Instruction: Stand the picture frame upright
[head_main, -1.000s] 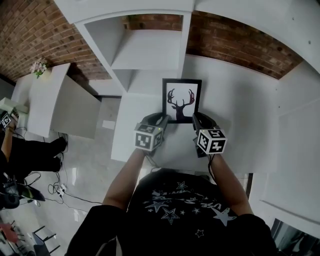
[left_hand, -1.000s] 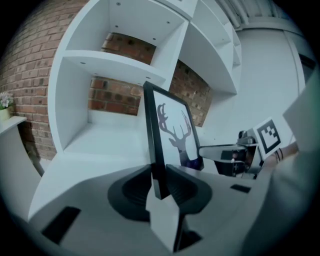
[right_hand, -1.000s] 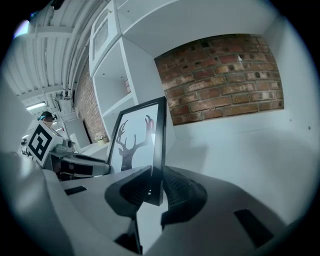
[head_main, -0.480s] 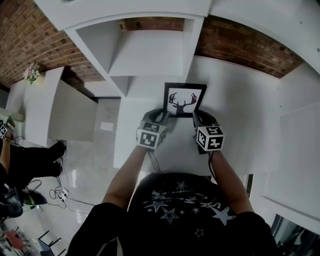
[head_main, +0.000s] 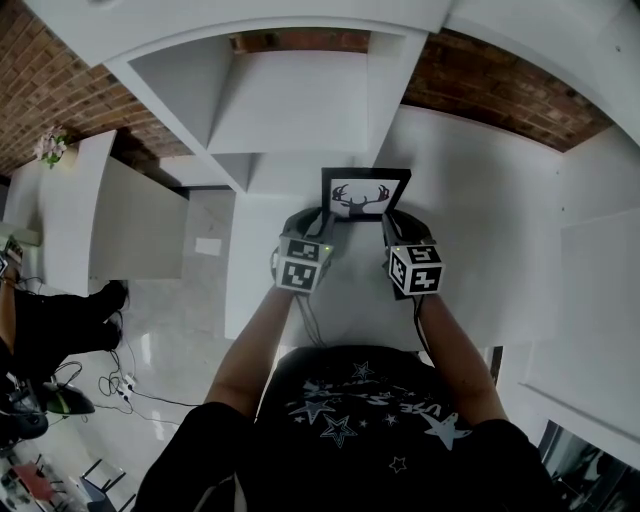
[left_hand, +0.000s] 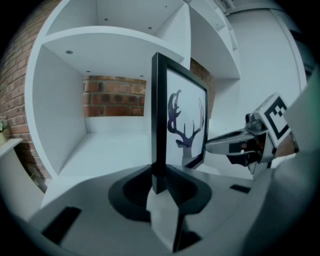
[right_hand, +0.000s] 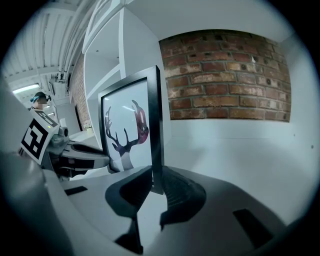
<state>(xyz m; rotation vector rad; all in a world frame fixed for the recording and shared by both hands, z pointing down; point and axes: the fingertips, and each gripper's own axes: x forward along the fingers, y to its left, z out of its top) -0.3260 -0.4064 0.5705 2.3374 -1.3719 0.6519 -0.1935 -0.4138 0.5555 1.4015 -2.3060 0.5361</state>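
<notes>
Left gripper (head_main: 320, 226): jaws clamped on left edge of picture frame (head_main: 366, 193), low down. Frame, deer-antler print, stands near upright just in front of white shelf unit (head_main: 300, 110), facing away from its open cubby. Base contact with white top: cannot tell. Right gripper (head_main: 392, 226): jaws clamped on right edge, mirror grip. Two-sided hold likely guards against twist or tip while seating.

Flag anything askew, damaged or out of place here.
Nothing stands out. The deer picture frame looks intact and close to upright, its side edges pinched by the left claw and the right claw.
</notes>
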